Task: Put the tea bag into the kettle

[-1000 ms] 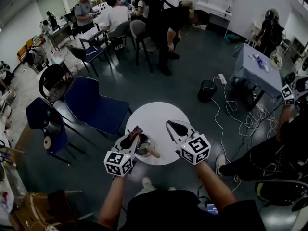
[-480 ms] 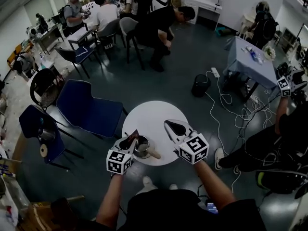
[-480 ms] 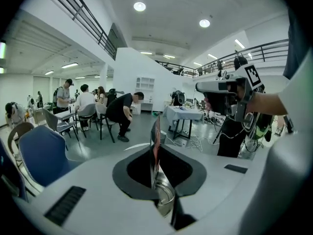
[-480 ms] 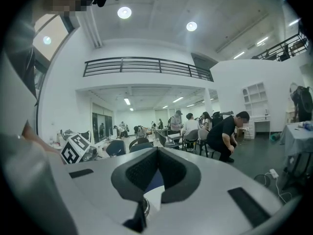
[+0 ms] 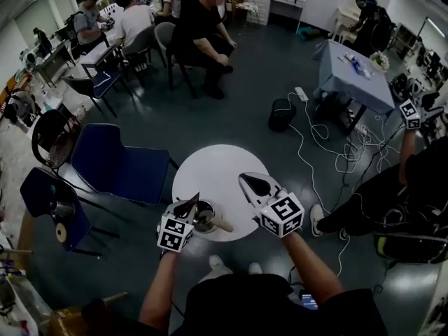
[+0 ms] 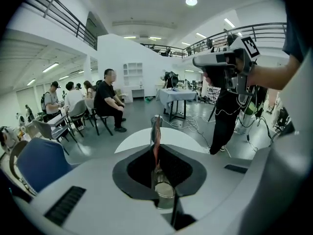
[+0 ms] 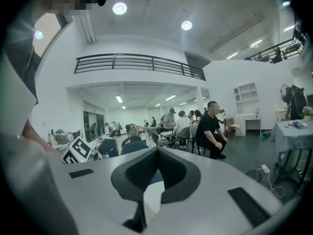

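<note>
Left gripper [image 5: 189, 204], tea bag [image 6: 156, 133] above kettle [image 5: 208, 216]

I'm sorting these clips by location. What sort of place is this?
Probably a large open workshop or lab hall, not a home: people sit at desks, loose cables trail across the grey floor, and a railed balcony runs under a high ceiling.

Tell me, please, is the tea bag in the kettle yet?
Not yet: the left gripper pinches the tea bag above the kettle.
</note>
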A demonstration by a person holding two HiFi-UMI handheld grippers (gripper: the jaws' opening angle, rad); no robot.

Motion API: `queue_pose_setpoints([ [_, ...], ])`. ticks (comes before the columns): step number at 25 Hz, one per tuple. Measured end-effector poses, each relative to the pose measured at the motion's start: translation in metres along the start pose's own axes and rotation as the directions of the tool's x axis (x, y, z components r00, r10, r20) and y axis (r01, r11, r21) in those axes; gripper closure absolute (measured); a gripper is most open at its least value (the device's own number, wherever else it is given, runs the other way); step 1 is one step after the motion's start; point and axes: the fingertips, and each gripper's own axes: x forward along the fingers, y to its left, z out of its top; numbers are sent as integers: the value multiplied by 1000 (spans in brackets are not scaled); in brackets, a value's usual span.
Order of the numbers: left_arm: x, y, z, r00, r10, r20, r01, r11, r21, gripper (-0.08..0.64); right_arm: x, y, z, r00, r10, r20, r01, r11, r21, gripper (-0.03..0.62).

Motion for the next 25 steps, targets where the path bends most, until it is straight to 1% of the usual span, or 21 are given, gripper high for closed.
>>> queue_pose_setpoints([
  [5, 16, 7, -12, 998, -16, -68, 21, 997, 72, 518, 5, -9, -5, 1000, -25, -16, 25, 1000, 14, 575],
  [8, 25, 2, -21, 992, -30, -124, 48, 989, 142, 518, 6, -13, -10, 999, -32, -22, 33, 999, 21, 575],
  [11, 35, -4, -32, 984, -49, -174, 82, 979, 189, 518, 5, -18, -17, 999, -40, -26, 40, 999, 26, 575],
  [17, 43, -5, -46, 968, -79, -238, 128, 972, 198, 518, 8, -20, -18, 998, -54, -39, 55, 998, 36, 575],
  [25, 63, -8, -64, 946, -96, -310, 167, 963, 213, 518, 13, -35, -29, 996, -65, -60, 68, 996, 53, 575],
])
